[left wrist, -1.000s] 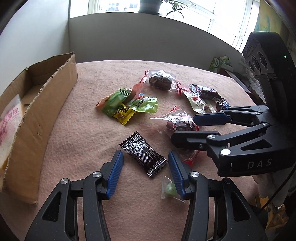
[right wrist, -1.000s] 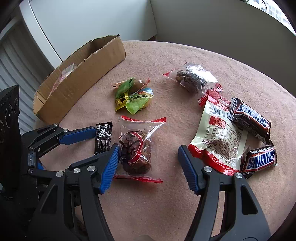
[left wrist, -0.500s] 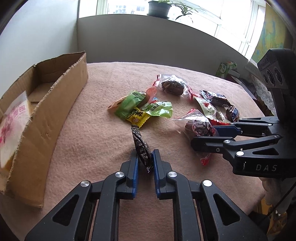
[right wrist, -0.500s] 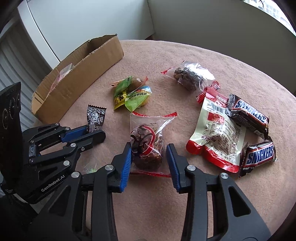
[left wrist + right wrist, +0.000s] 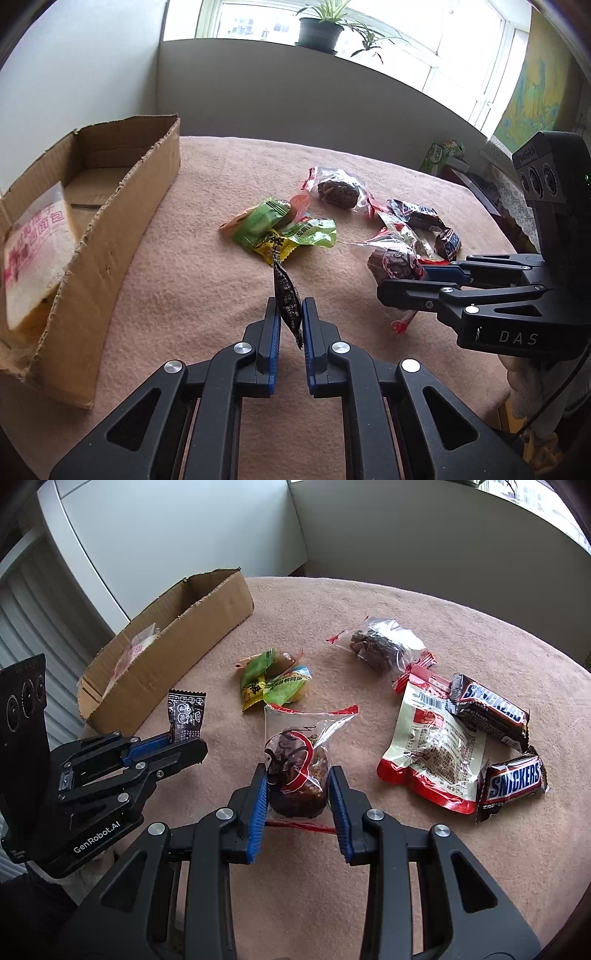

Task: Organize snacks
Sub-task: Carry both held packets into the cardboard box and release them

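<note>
Left wrist view: the left tool is clamped on a small black sachet, held edge-on between the blue pads and lifted clear of the pink tabletop. Right wrist view: the right tool grips a clear bag with red trim holding a dark pastry; the pads press both sides of the pastry, and the bag's lower edge appears just off the cloth, though this cannot be confirmed. The open cardboard box stands at the left of the tabletop, with one wrapped bread slice already leaning inside. Remaining loose items: a cluster of green and yellow candy wrappers, a second clear pastry bag, a red-and-white pouch and two Snickers bars. Judgement: the step in hand is the paired pickup, complete on both sides; the task is early. The next move calls for carrying each load leftward over the box wall, left tool first to avoid crossing, and releasing only once above the box interior. The thin sachet may slip or twist in transit.
</note>
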A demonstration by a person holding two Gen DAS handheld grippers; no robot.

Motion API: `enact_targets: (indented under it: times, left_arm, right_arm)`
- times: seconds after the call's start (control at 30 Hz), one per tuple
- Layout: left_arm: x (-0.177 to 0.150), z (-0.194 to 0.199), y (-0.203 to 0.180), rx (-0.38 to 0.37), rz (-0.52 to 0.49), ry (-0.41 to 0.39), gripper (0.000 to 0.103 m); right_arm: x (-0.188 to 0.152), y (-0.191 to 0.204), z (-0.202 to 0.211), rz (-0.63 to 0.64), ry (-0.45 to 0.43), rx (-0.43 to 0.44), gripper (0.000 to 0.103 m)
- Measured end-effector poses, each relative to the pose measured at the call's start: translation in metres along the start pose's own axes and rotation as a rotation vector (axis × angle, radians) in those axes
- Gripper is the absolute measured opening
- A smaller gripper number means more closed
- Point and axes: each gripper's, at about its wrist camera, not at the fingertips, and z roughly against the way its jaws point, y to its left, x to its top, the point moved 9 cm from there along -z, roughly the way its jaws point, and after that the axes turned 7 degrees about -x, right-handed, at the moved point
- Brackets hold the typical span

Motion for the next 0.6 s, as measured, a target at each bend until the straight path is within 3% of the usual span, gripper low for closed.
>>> enact_targets:
  times: [0.33,0.6]
  left_arm:
    - [0.021,0.042,0.003,-0.016,0.015,-0.124,0.01]
    - [0.034,0.077,0.041,0.012,0.079,-0.225,0.01]
  right_arm:
    - [0.032,0.03,0.036,0.025,-0.099,-0.025,0.033]
    - [0.067,0.082,0.044,0.069,-0.146,-0.01,0.033]
